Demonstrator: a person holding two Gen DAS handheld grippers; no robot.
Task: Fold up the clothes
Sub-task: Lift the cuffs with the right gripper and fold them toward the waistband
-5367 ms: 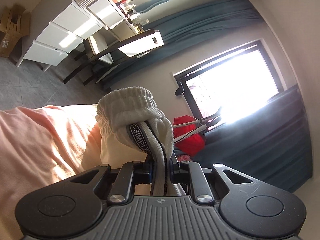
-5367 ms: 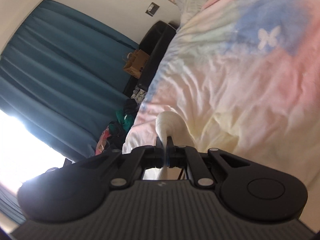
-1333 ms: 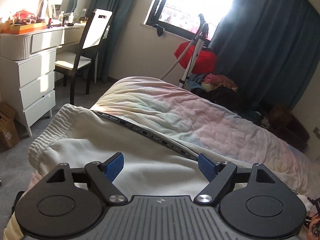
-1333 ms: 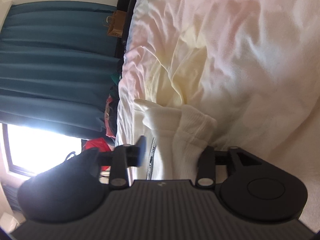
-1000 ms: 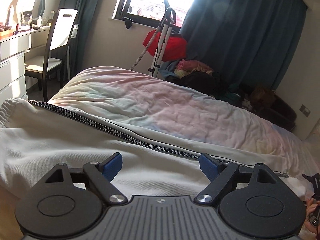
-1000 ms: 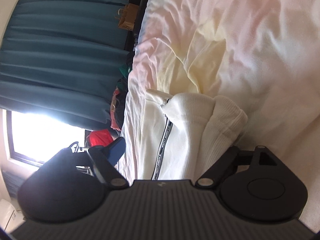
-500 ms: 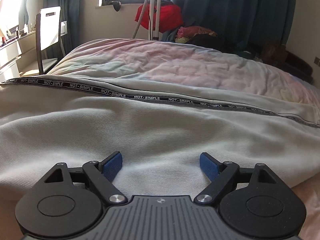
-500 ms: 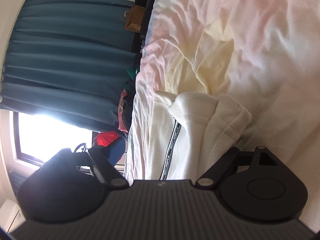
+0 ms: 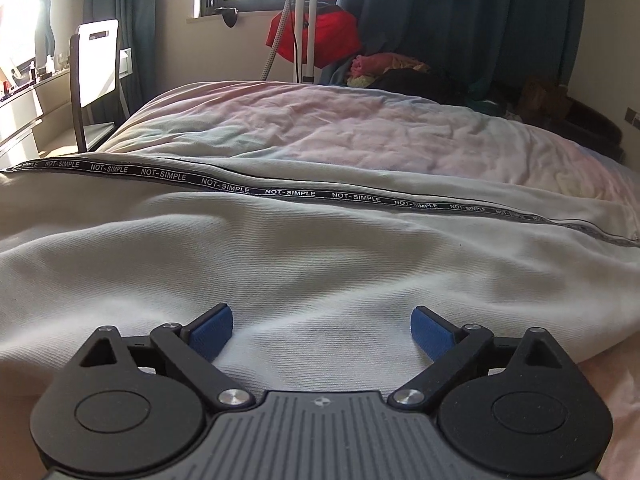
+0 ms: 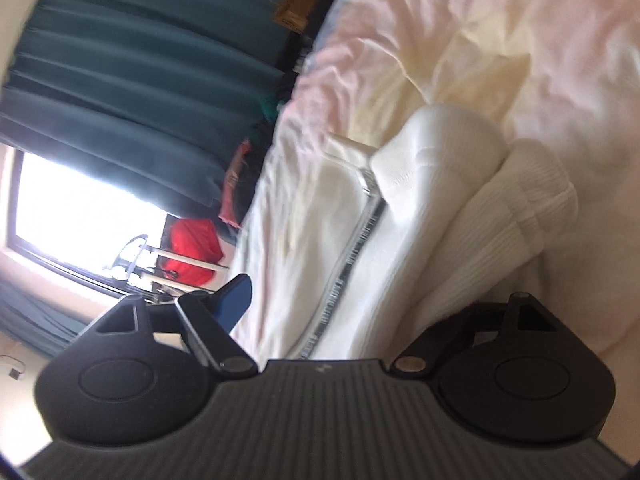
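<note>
A white pair of jogging trousers (image 9: pixel 304 264) lies stretched across the bed, with a black "NOT-SIMPLE" tape (image 9: pixel 280 192) along its side seam. My left gripper (image 9: pixel 322 330) is open and empty, low over the cloth near its near edge. In the right wrist view the trousers' ribbed cuff ends (image 10: pixel 516 216) lie bunched on the bedspread, with the tape (image 10: pixel 352 256) running toward me. My right gripper (image 10: pixel 360 296) is open and empty just above them; its right fingertip is hidden behind the cuff.
The pastel bedspread (image 9: pixel 360 132) covers the bed beyond the trousers. A chair (image 9: pixel 96 76) and desk stand at the left. A red bag on a stand (image 9: pixel 312 36), a clothes pile (image 9: pixel 384 66) and dark curtains (image 9: pixel 460 12) are under the window.
Both grippers let go of the trousers, which now lie flat on the bed. My left gripper has dropped lower and closer to the cloth. My right gripper has moved nearer the cuffs.
</note>
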